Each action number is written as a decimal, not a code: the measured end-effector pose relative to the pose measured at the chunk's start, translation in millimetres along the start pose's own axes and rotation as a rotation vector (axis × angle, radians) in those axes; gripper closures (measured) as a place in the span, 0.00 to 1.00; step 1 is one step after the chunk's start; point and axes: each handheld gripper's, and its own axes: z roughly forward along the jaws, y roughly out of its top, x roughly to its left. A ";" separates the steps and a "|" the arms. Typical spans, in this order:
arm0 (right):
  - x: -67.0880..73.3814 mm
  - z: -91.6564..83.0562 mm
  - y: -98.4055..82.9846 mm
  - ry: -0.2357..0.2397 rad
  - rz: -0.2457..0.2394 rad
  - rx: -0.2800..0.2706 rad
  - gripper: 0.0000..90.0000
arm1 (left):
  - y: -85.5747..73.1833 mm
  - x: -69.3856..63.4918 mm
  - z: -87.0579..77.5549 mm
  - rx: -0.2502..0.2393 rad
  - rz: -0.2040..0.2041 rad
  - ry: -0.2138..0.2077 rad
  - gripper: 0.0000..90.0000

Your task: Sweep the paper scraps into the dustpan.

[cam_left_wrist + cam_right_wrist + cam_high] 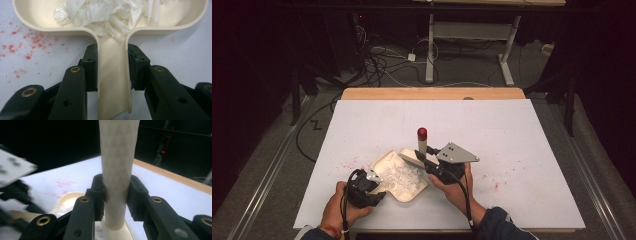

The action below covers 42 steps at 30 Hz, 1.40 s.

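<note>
A cream dustpan (384, 159) lies on the white table near its front edge, with white plastic shreds (402, 177) piled in it. My left gripper (371, 180) is shut on the dustpan's handle (113, 82); both pads press its sides, and the shreds (100, 12) sit just beyond. My right gripper (424, 157) is shut on a cream, upright brush handle (422, 145) with a red cap (422, 133), at the pan's far right corner. In the right gripper view the handle (117, 170) rises between the jaws of the right gripper (117, 192); its lower end is hidden.
Red specks (349, 162) are scattered on the white sheet (492, 130) left of the pan, with more (497, 185) to the right. The table's wooden far edge (432, 93) shows beyond. Cables and a desk frame (472, 30) lie on the floor behind.
</note>
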 end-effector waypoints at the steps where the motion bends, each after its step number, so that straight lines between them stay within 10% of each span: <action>1: 8.1 -2.2 1.7 0.035 -0.007 -0.006 0.79 | -0.2 0.4 0.2 -0.001 -0.001 -0.002 0.70; 10: 22.8 -2.2 9.7 0.096 -0.018 -0.022 0.79 | -0.3 -0.3 0.0 -0.002 -0.002 0.000 0.70; 22: -2.4 1.2 39.1 0.061 -0.021 -0.089 0.79 | -1.9 4.1 0.1 -0.011 -0.010 -0.020 0.70; 32: -21.3 51.7 29.4 0.071 -0.043 -0.073 0.79 | -1.8 4.2 0.2 -0.013 -0.006 -0.017 0.70; 42: 0.4 58.8 22.4 0.182 -0.101 -0.024 0.79 | -3.5 4.1 -0.9 -0.012 -0.003 -0.005 0.70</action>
